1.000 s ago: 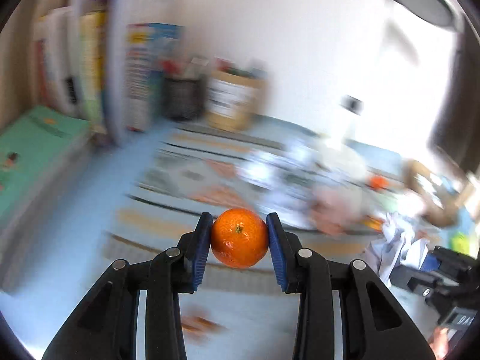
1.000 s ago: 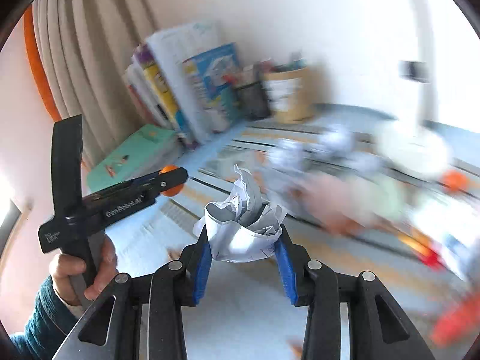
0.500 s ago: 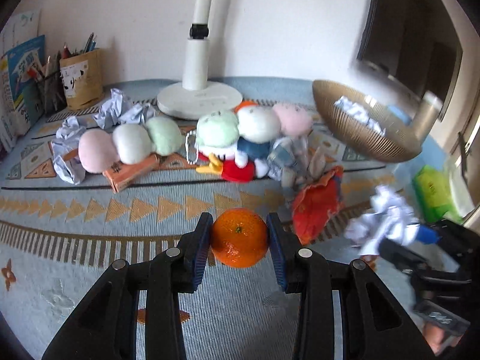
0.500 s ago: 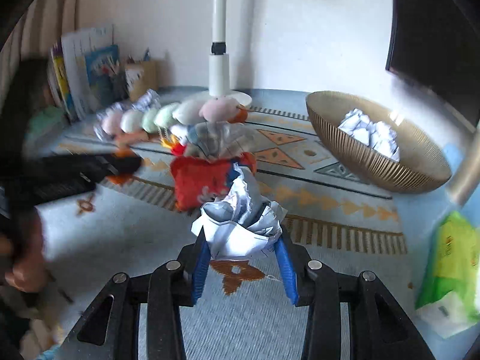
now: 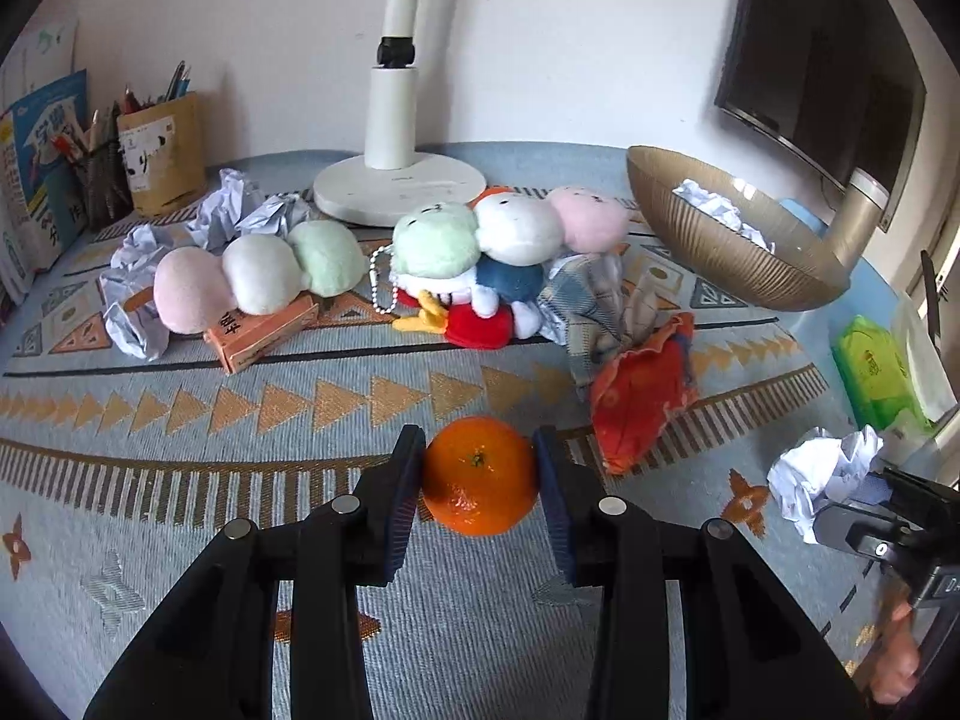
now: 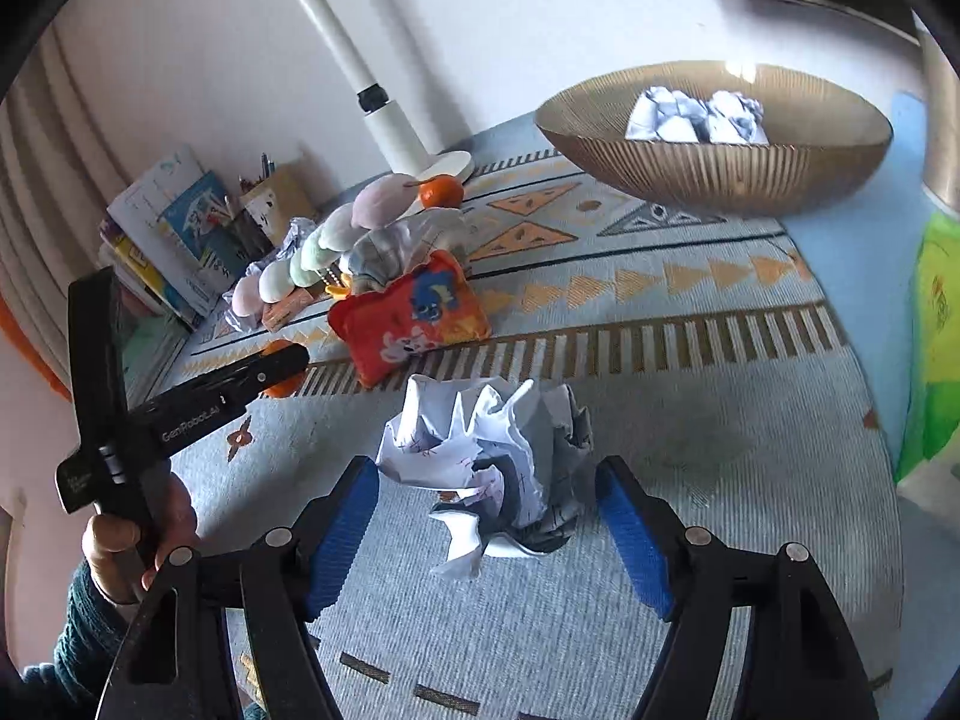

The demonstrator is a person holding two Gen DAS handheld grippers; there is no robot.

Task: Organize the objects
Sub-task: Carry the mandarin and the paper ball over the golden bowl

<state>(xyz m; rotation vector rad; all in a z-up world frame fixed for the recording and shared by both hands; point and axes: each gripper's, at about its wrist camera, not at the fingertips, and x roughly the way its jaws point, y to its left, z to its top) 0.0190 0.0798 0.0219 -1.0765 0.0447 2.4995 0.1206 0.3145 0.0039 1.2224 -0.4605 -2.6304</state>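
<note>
My left gripper [image 5: 478, 477] is shut on an orange tangerine [image 5: 478, 474] above the patterned mat. It also shows in the right wrist view [image 6: 282, 369], at the left. My right gripper [image 6: 486, 504] is open, with a crumpled paper ball [image 6: 492, 456] between its spread blue pads, not touching either one. That paper ball also shows at the right of the left wrist view [image 5: 822, 480]. A ribbed gold bowl [image 6: 708, 165] holding crumpled paper stands at the back right; it also shows in the left wrist view [image 5: 720, 246].
Plush toys [image 5: 504, 246], a red pouch [image 6: 414, 315], a small orange box [image 5: 264, 330], more paper balls [image 5: 234, 210] and a second tangerine [image 6: 441, 191] lie mid-mat. A white lamp base [image 5: 399, 186], pen holder [image 5: 159, 153] and books [image 6: 174, 228] stand behind. A green tissue pack [image 5: 876, 372] lies right.
The right gripper's jaws have opened and let go of the paper ball. Both grippers swung right to face the bowl side. The left gripper still holds the tangerine.
</note>
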